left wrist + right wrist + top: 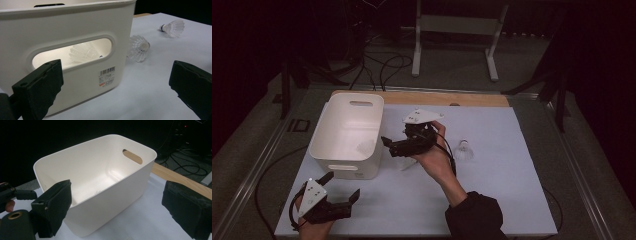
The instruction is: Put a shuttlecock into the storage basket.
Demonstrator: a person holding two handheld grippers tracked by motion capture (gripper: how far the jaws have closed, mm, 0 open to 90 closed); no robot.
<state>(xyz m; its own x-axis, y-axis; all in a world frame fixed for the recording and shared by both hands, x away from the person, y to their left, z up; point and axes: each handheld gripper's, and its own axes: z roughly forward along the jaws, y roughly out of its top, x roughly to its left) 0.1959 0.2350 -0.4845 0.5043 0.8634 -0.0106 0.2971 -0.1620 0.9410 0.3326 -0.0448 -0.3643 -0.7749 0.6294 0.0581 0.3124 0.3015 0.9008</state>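
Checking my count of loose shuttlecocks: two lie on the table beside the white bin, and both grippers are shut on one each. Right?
Partly. Two shuttlecocks do lie beside the white bin, but in the gripper views the left gripper and right gripper are both open and empty.

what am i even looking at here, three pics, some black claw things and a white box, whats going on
A person sits at a table holding a hand-held two-jaw gripper in each hand. The high view looks down from above; the other two come from cameras riding on each gripper.

The left gripper and the right gripper are both open and hold nothing.

On the table stands a white bin with a shuttlecock inside, seen through its handle slot. Two more shuttlecocks lie on the table: one beside the bin, one farther off.
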